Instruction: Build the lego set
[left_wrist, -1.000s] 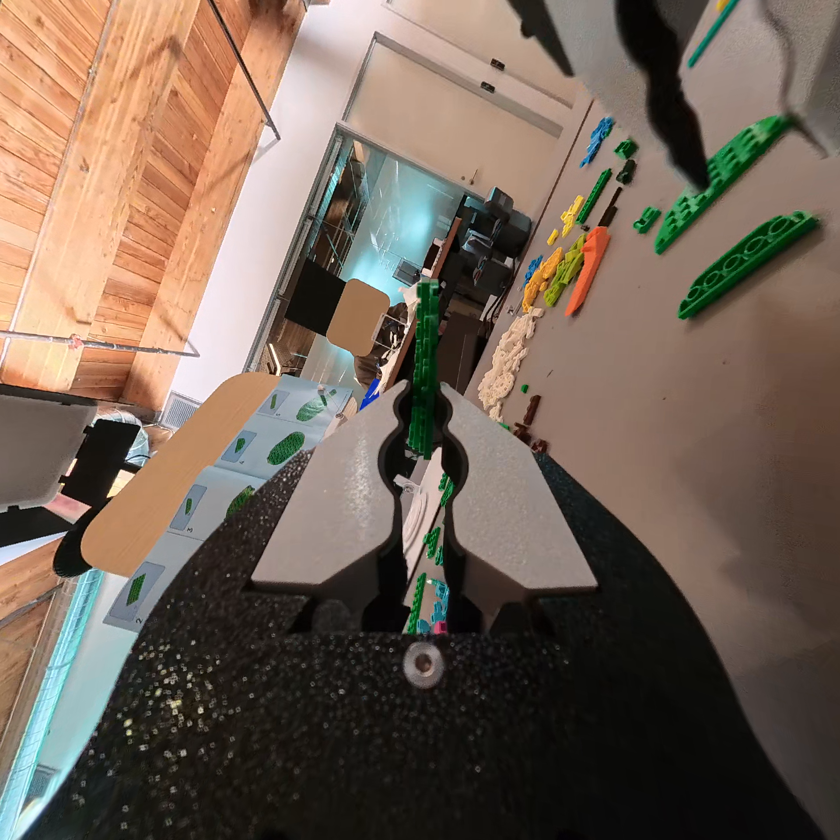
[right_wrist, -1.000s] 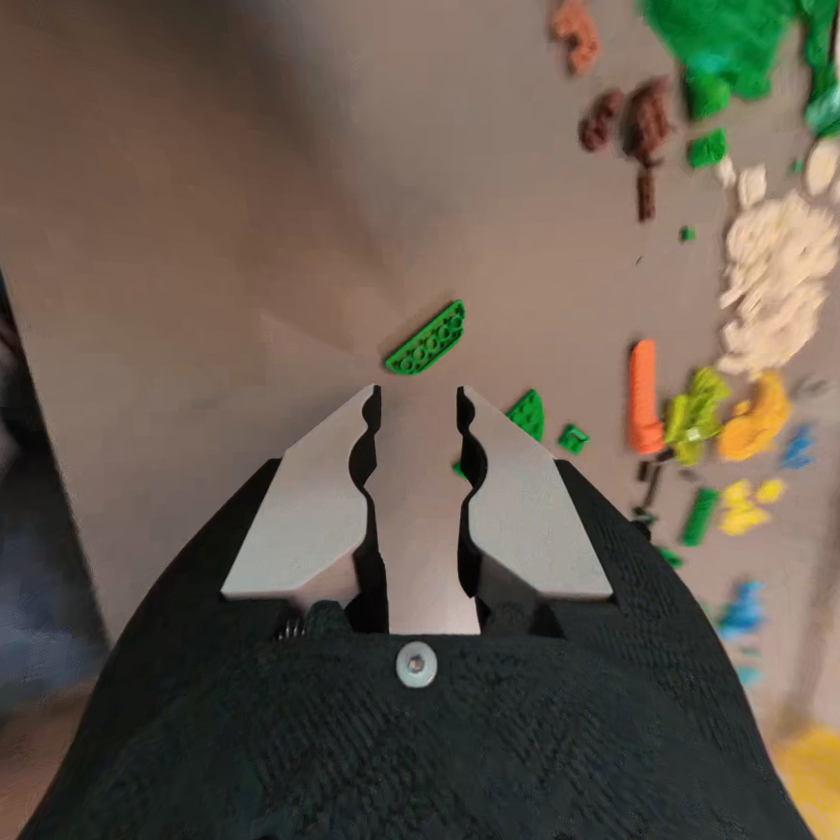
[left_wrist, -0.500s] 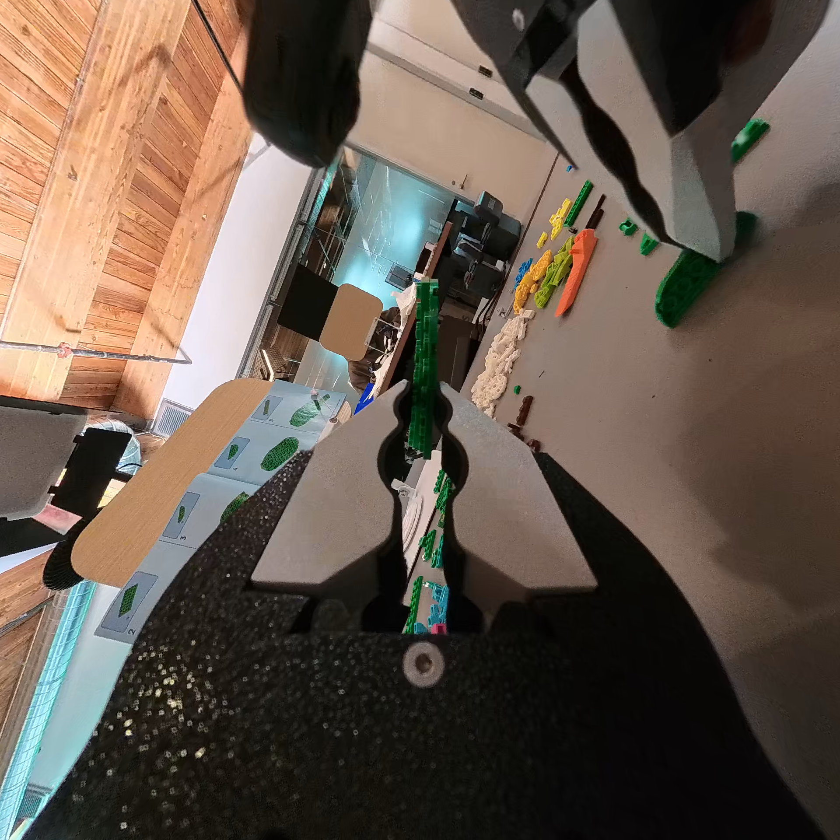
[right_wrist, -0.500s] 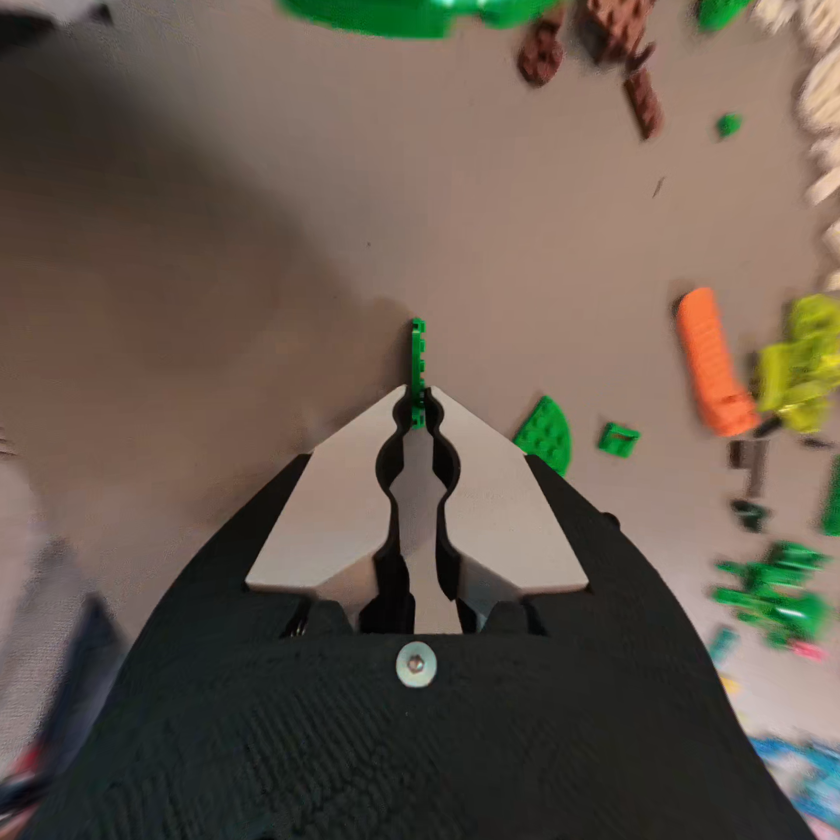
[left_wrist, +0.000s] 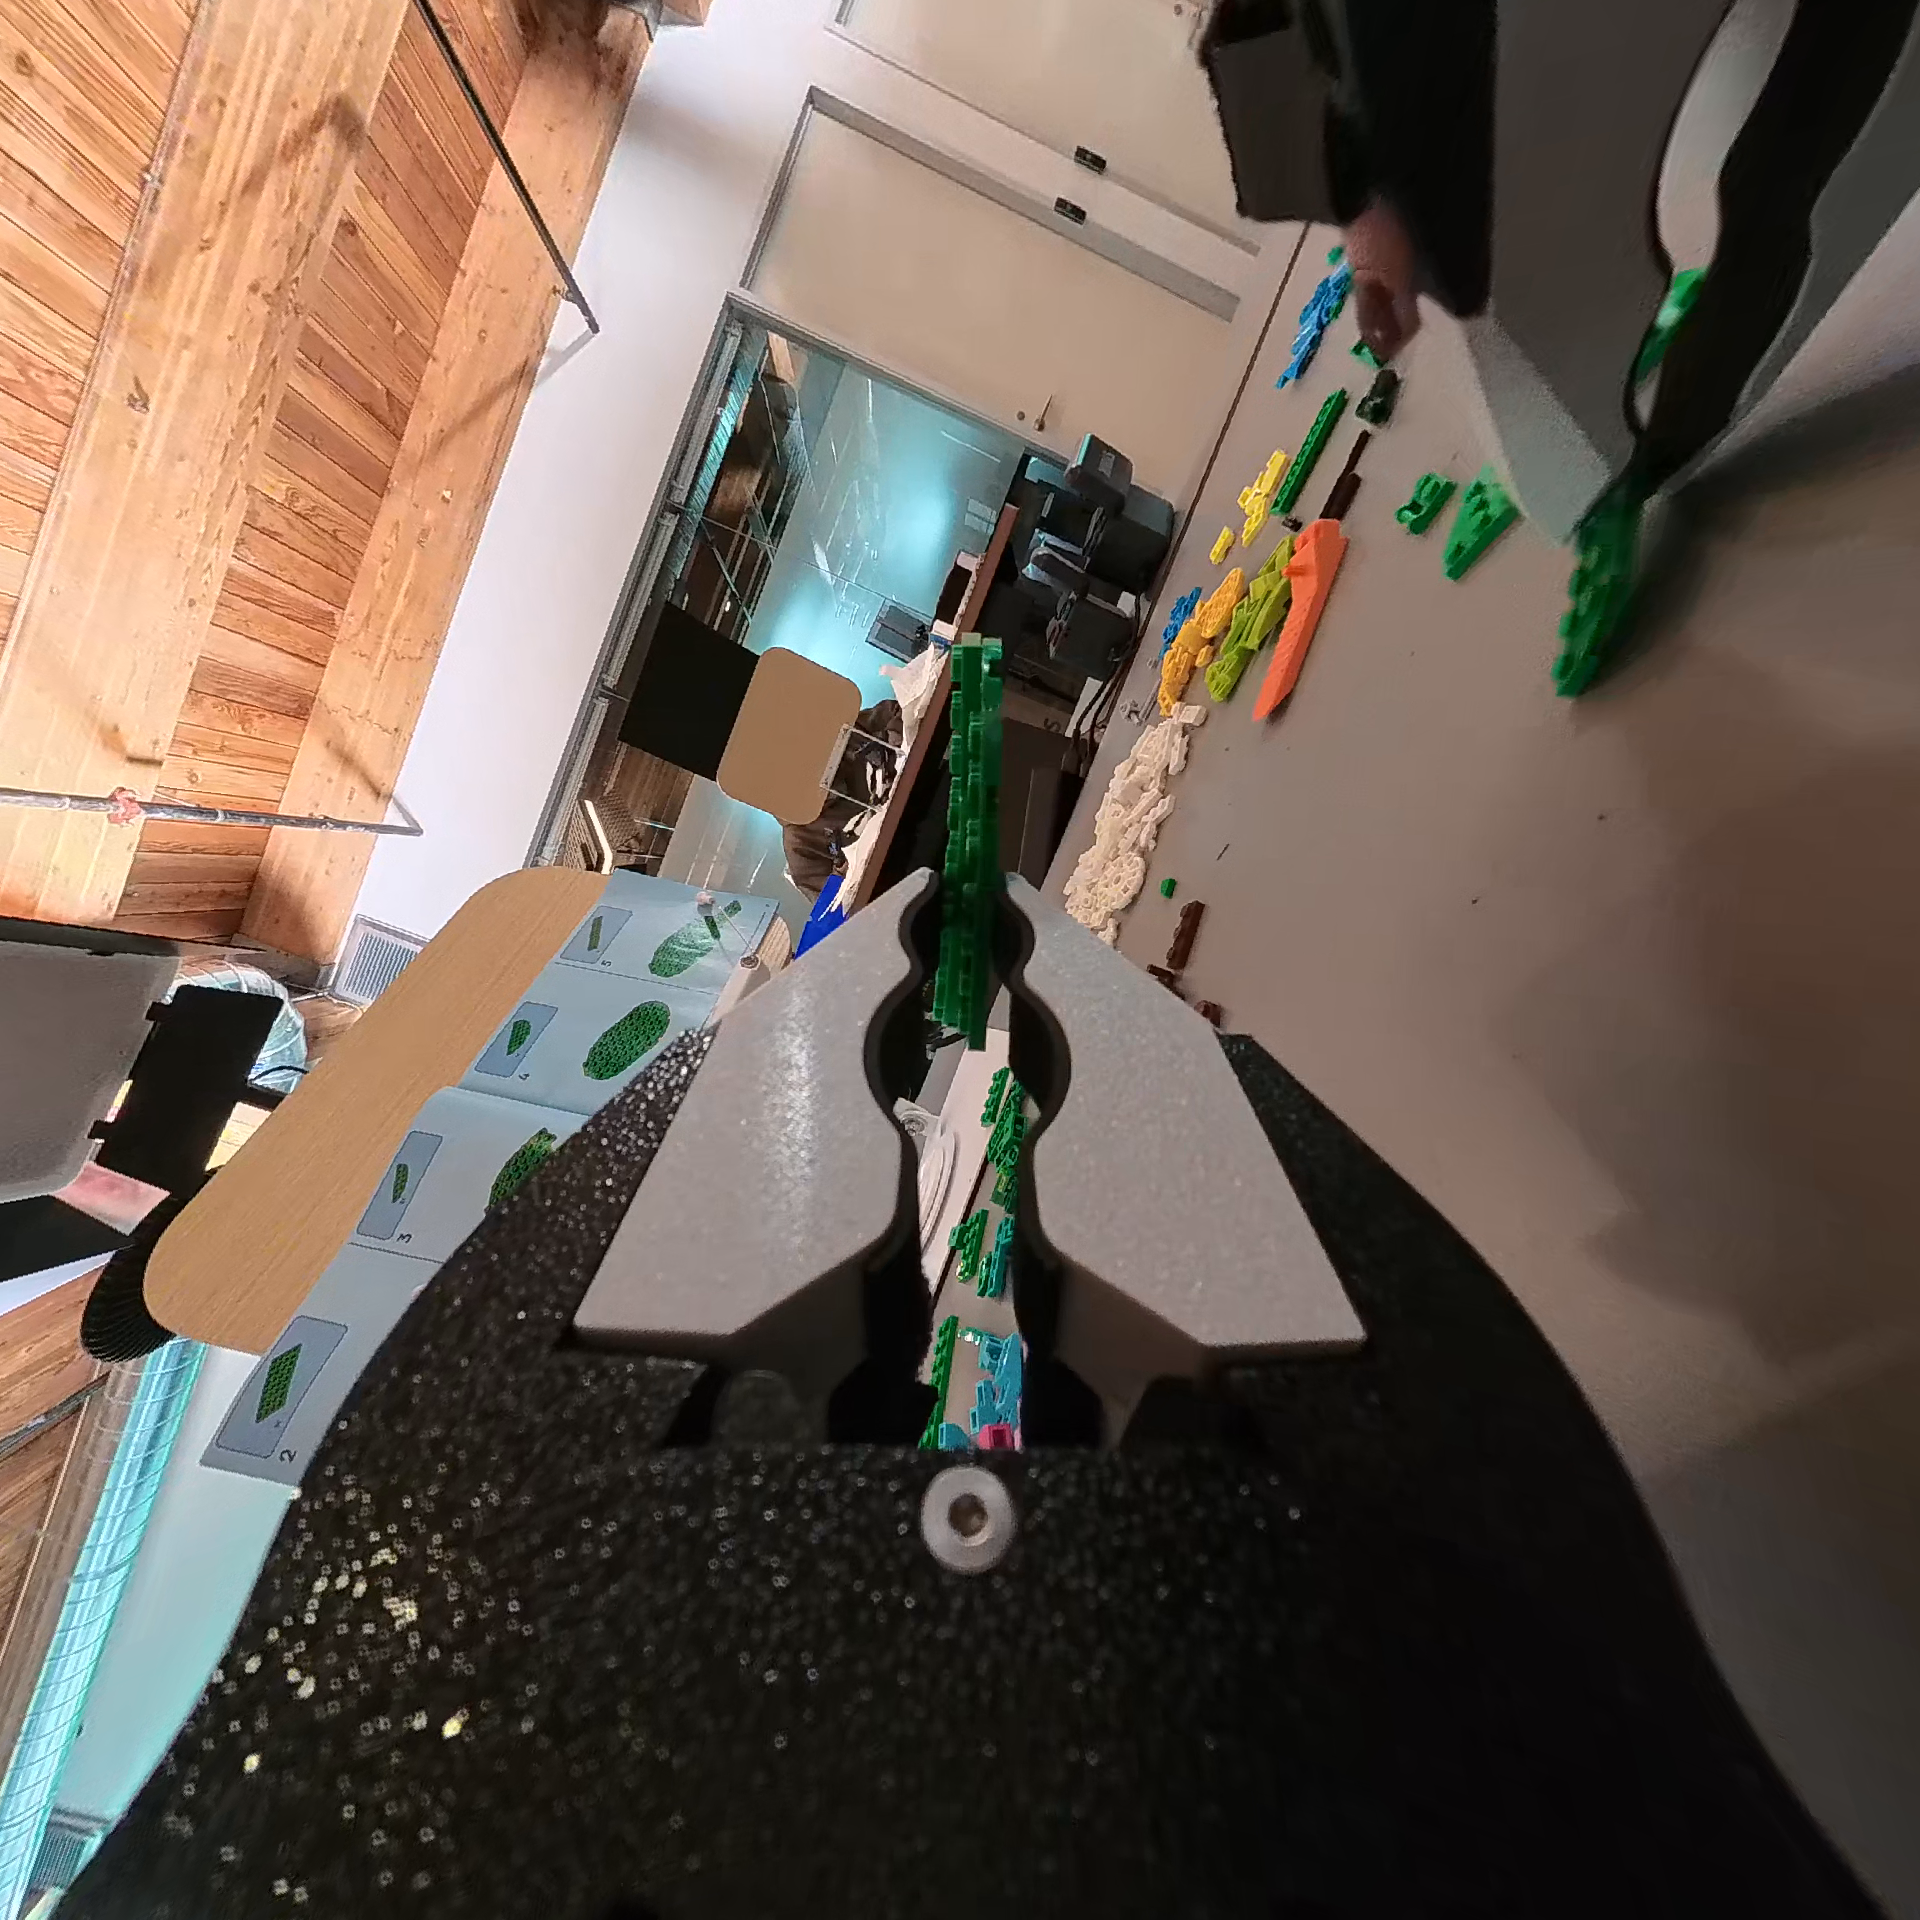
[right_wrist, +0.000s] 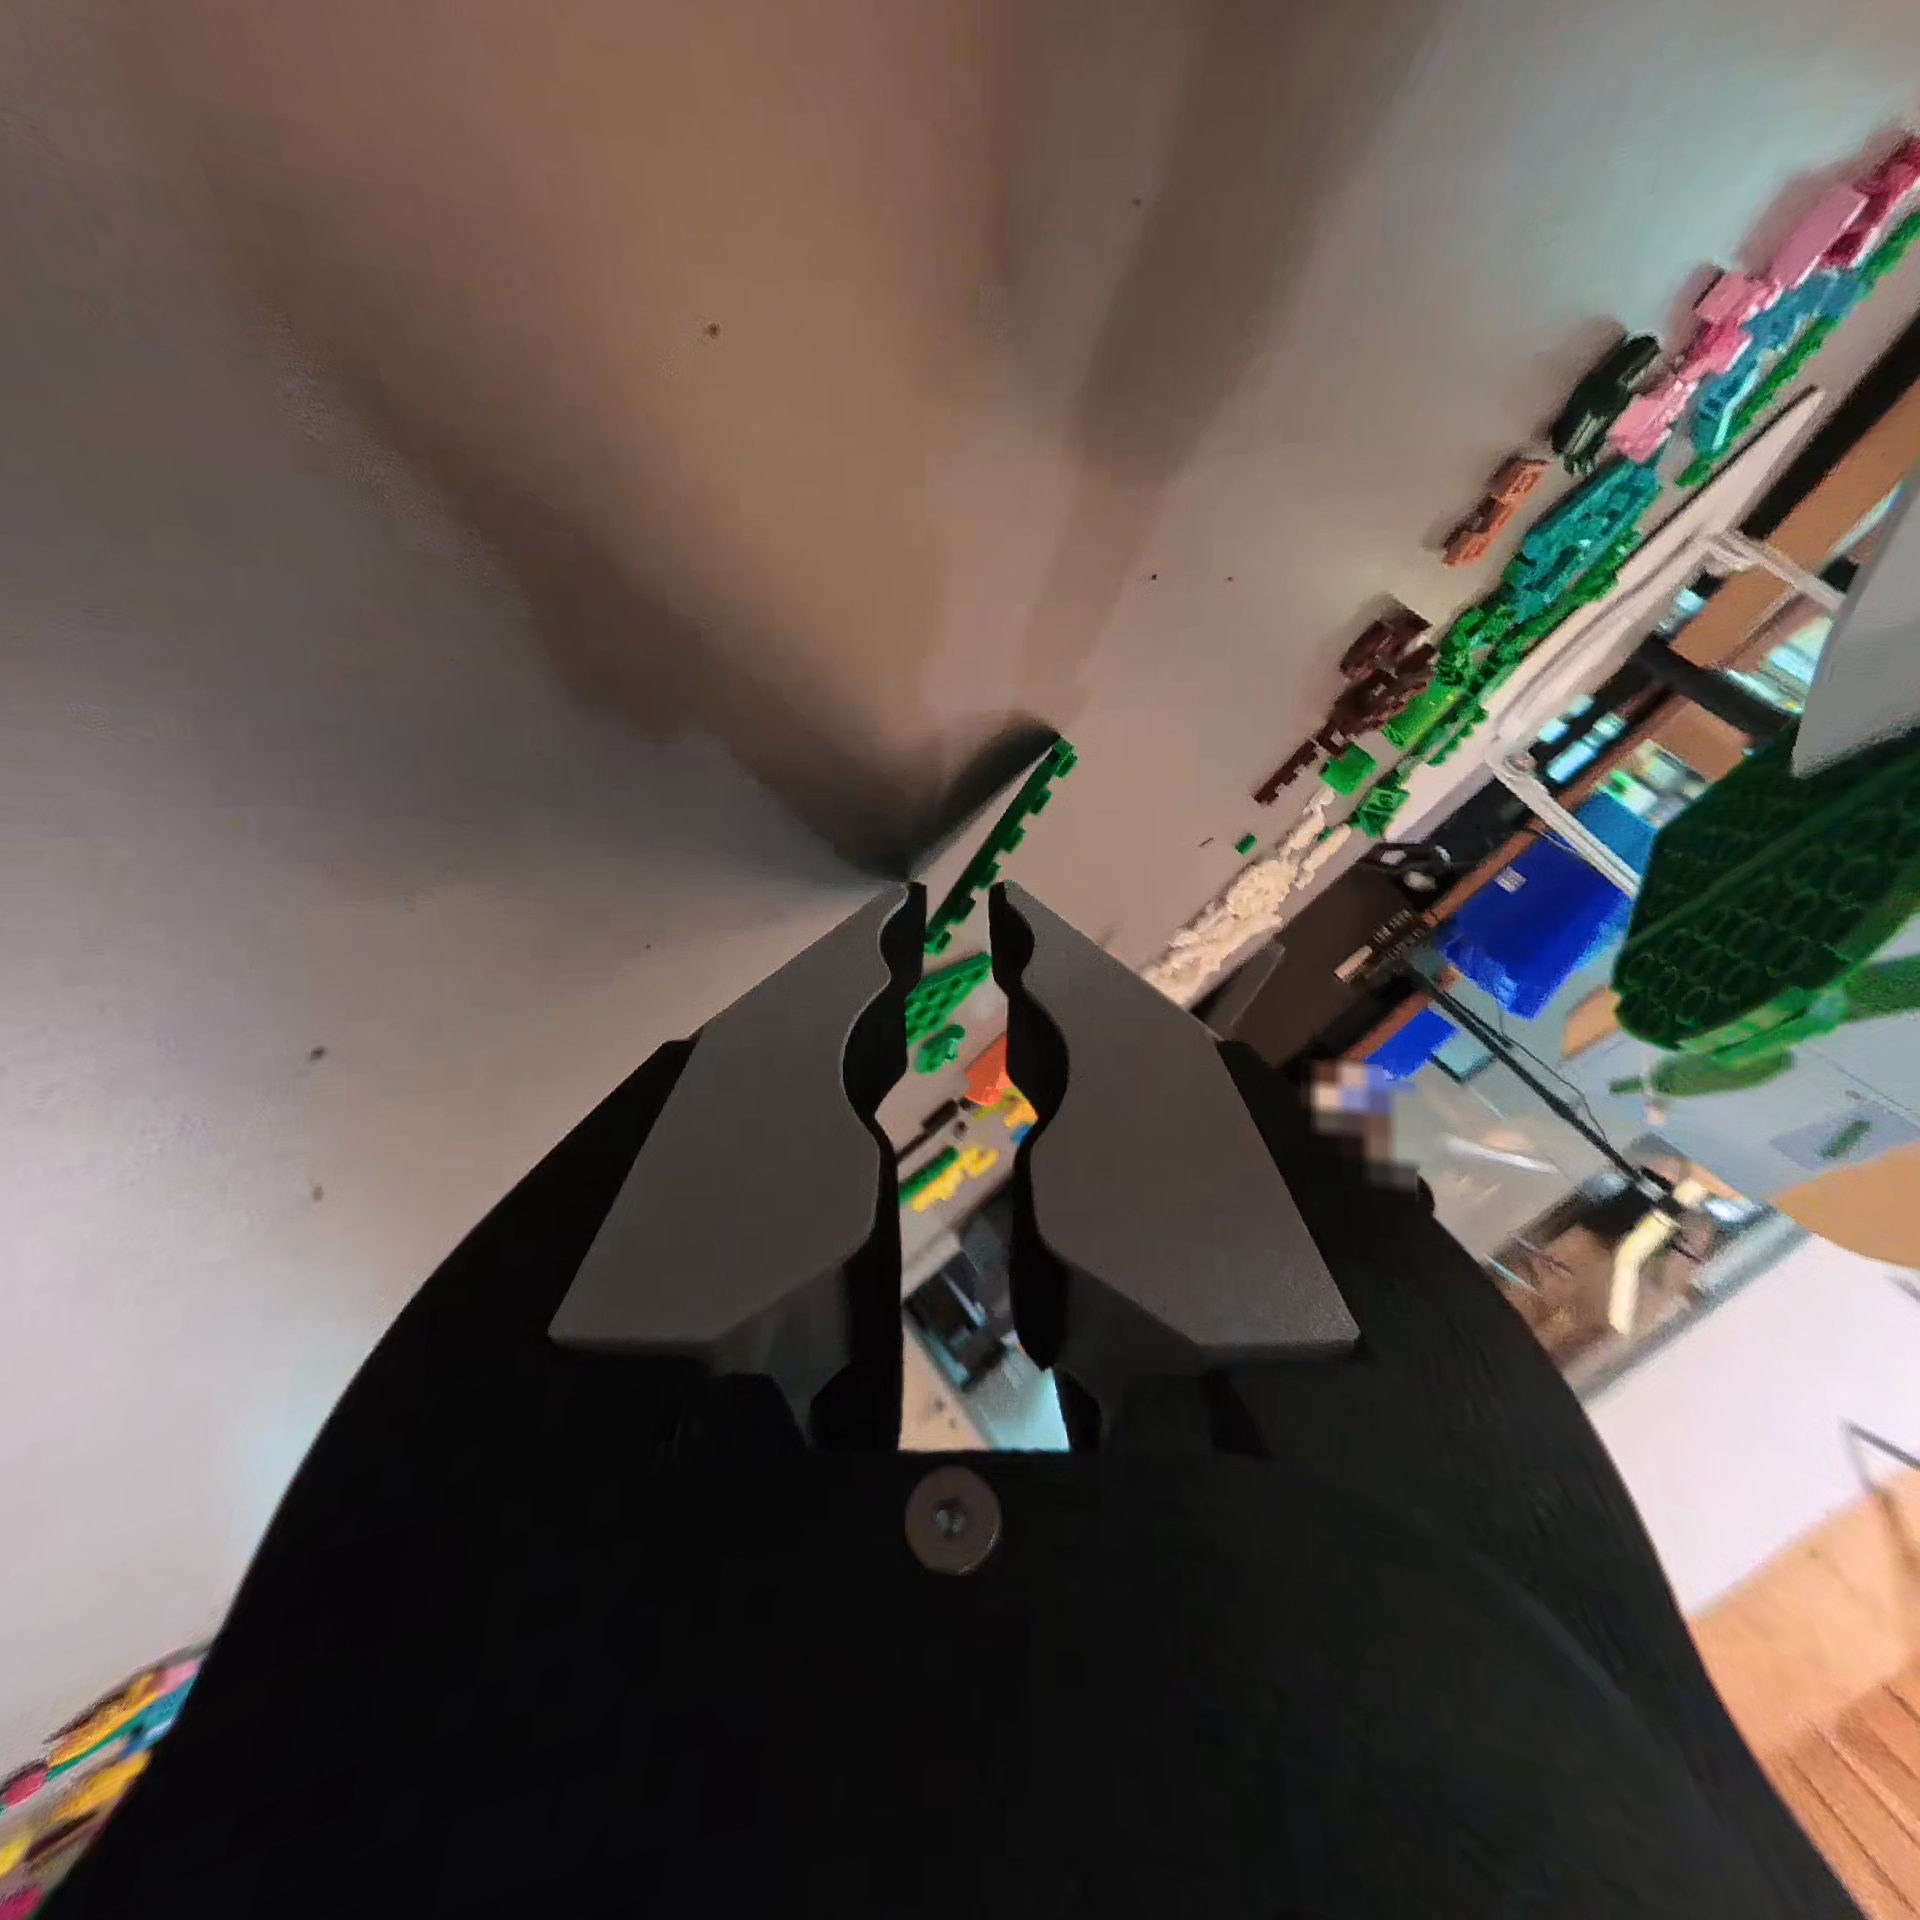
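The left tool (left_wrist: 966, 894) is pressed onto a stack of green studded plates (left_wrist: 971, 810). It is seen edge-on and upright, with both grey fingers (left_wrist: 810, 1091) closed against its sides. In the right wrist view the same assembly shows as a broad green oval at the far right, raised off the tabletop (left_wrist: 1558, 1039).

The landmark is the orange wedge piece (left_wrist: 1304, 613) lying on the tabletop. Seen from the left tool, the right tool (right_wrist: 954, 891) is to the right of the wedge, with its tips down near the surface. Its fingers stand slightly spread. A thin green plate (right_wrist: 1003, 831) sits tilted between the tips, standing on its edge on the tabletop. A sliver of space shows between the plate and the right finger (right_wrist: 1039, 966), so the plate is not pinched.

- A small green wedge plate (left_wrist: 1475, 520) and a tiny green piece (left_wrist: 1423, 504) lie between the orange wedge and the thin plate.
- Lime and yellow pieces (left_wrist: 1236, 623) lie just beside the orange wedge, on the side away from the right tool.
- A pile of cream pieces (left_wrist: 1132, 821) lies nearer the left tool than the wedge, and a few brown pieces (left_wrist: 1184, 930) lie nearer still.
- An open instruction booklet (left_wrist: 582, 1049) with green diagrams stands far to the left of the wedge, beyond the left tool.
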